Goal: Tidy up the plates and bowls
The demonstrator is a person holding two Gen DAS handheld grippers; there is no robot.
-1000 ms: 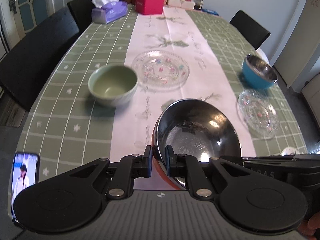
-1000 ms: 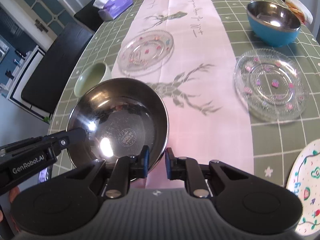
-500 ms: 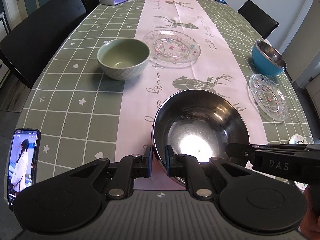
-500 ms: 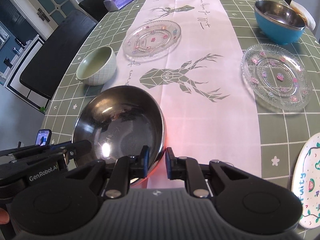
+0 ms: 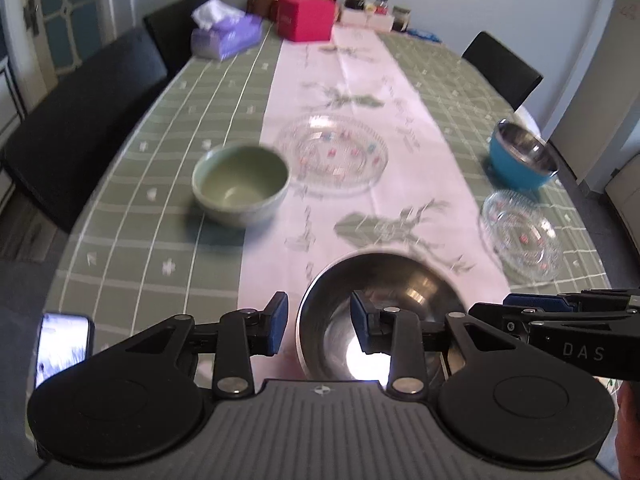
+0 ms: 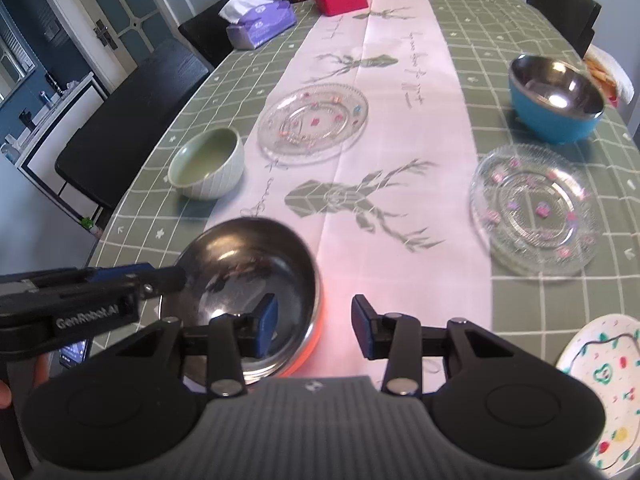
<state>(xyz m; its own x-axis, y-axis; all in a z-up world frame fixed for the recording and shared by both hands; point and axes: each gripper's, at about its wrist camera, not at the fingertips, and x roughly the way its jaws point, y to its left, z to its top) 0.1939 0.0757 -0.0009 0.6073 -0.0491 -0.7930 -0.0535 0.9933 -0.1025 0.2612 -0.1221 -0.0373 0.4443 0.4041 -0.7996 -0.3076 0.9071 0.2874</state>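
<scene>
A steel bowl with an orange outside (image 5: 384, 300) (image 6: 256, 280) sits on the pink runner near the table's front edge. My left gripper (image 5: 319, 323) is open, its jaws astride the bowl's left rim. My right gripper (image 6: 314, 326) is open, astride the bowl's right rim. A green ceramic bowl (image 5: 240, 182) (image 6: 208, 168) stands to the left. A large glass plate (image 5: 332, 154) (image 6: 312, 122) lies behind it. A smaller glass plate (image 5: 522, 234) (image 6: 534, 208) and a blue steel-lined bowl (image 5: 522, 160) (image 6: 556, 98) are on the right.
A painted white plate (image 6: 604, 392) lies at the front right edge. A phone (image 5: 62, 342) lies at the front left. A tissue box (image 5: 226, 36), a red box (image 5: 306, 16) and jars stand at the far end. Black chairs (image 5: 80, 120) line the left side.
Both grippers were shut on the steel bowl's rim and have opened. The bowl now rests on the runner, and both grippers have drawn back a little.
</scene>
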